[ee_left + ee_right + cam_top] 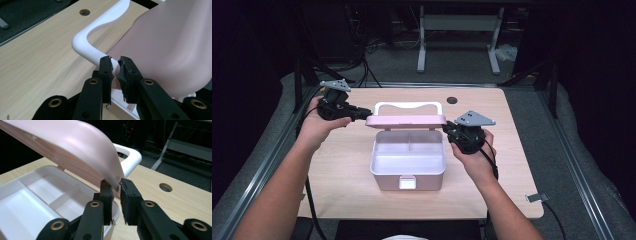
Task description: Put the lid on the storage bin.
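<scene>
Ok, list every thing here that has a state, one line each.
Pink lid: raised open, gripped at both ends.
Box: open, white tray inside empty.
Front latch: undone.
Left gripper: shut on the lid's edge.
Right gripper: shut on the lid's edge.

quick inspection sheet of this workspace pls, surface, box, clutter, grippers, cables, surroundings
Surface: light wood table with a round hole near the far edge.
Job's things: pink box at the middle, its lid raised, white handle behind; divided tray inside looks empty; white latch at the front.
Clutter: a small grey tab at the table's near right edge, otherwise nothing seen.
Grippers: left gripper pinches the lid's edge at its left end, by the handle; right gripper pinches the lid's right edge.
Cables: one black cable trails from each gripper toward the near edge.
Surroundings: dark room, grey floor, a white frame stand beyond the table.
</scene>
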The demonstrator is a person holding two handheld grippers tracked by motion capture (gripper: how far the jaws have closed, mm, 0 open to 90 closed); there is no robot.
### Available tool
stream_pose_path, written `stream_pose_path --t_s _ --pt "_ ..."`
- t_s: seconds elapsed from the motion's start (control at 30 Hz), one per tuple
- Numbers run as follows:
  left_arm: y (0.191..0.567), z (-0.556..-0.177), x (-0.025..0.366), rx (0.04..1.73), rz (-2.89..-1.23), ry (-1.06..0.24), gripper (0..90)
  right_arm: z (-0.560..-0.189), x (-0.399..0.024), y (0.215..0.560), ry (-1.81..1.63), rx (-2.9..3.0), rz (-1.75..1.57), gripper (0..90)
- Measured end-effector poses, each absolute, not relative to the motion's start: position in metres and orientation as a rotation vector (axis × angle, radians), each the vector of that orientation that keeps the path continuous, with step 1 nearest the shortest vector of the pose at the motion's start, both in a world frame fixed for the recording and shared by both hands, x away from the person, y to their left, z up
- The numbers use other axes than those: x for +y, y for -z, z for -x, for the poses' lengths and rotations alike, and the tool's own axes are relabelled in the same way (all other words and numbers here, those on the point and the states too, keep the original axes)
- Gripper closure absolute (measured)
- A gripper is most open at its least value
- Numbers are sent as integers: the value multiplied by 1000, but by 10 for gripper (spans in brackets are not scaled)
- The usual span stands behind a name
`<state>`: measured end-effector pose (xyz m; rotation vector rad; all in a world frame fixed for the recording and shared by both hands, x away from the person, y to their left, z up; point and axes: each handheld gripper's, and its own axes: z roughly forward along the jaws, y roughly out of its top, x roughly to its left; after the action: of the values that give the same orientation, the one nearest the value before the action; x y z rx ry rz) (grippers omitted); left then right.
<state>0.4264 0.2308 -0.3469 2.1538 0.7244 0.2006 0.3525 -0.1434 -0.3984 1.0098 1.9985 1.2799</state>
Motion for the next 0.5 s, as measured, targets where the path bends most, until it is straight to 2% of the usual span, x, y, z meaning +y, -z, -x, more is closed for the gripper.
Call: stream_pose_path --t_s 0.5 --pt "370 -406 230 666 -2179 -137 812 -320 -151 422 -1260 2065 -982 757"
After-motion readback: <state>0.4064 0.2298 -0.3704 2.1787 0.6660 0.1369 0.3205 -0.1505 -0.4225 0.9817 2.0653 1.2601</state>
